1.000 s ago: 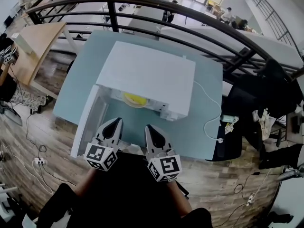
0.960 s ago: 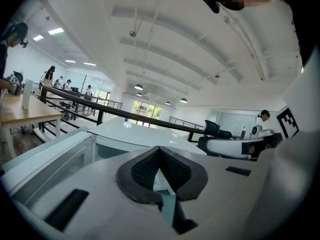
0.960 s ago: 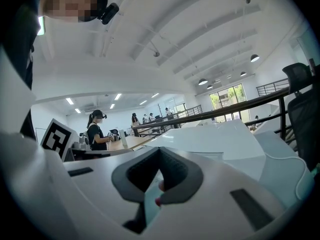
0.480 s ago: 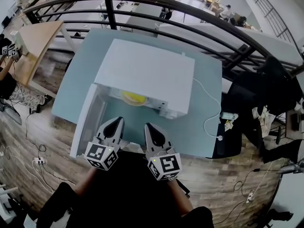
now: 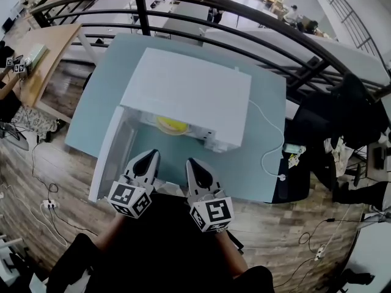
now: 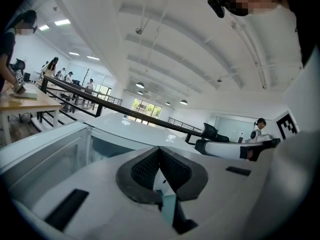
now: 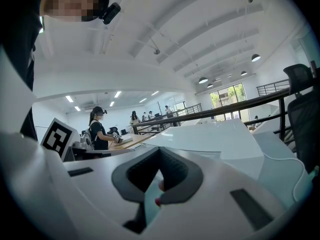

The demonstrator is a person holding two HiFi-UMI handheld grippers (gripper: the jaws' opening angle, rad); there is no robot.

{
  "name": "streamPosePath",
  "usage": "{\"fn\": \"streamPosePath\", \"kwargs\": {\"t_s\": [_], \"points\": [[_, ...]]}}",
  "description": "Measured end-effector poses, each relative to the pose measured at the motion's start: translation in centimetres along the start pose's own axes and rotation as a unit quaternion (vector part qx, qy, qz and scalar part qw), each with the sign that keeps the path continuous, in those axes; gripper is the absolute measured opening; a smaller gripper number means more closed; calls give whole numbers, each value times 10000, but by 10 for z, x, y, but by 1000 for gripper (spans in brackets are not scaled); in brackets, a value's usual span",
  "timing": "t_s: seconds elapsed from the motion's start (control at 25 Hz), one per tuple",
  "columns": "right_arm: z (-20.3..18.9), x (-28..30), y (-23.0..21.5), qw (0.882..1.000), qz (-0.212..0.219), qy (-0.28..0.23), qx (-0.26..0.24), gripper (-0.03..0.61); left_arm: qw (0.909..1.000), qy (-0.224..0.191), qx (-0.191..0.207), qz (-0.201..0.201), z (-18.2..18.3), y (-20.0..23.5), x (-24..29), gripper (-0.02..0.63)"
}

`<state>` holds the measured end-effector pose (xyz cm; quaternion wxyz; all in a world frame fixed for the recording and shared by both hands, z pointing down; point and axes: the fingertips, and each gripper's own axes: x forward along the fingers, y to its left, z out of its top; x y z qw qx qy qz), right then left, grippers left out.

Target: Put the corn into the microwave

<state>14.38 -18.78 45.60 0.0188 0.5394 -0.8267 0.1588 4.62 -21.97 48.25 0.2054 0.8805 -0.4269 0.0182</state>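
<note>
In the head view the white microwave (image 5: 189, 90) stands on a teal table (image 5: 259, 112). Its door (image 5: 112, 157) hangs open to the left. Something yellow, the corn (image 5: 171, 126), lies inside the lit cavity, and only its top shows under the microwave's front edge. My left gripper (image 5: 148, 157) and right gripper (image 5: 193, 163) are side by side at the table's near edge, just in front of the opening and apart from the corn. Both are shut and hold nothing. In the gripper views the left gripper's pads (image 6: 172, 166) and the right gripper's pads (image 7: 172, 169) meet at their tips.
A white power cable (image 5: 273, 146) runs from the microwave across the table's right side. A dark railing (image 5: 244, 17) curves behind the table. A black chair (image 5: 342, 115) with bags stands at the right, and a wooden desk (image 5: 46, 57) at the left.
</note>
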Motion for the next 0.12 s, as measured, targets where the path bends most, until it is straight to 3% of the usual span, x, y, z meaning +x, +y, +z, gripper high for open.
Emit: {"fn": "streamPosePath", "kwargs": {"t_s": [0.12], "points": [[0, 1, -2, 10000, -8, -1, 18, 7, 10000, 11, 7, 18, 0, 1, 2, 3]]}}
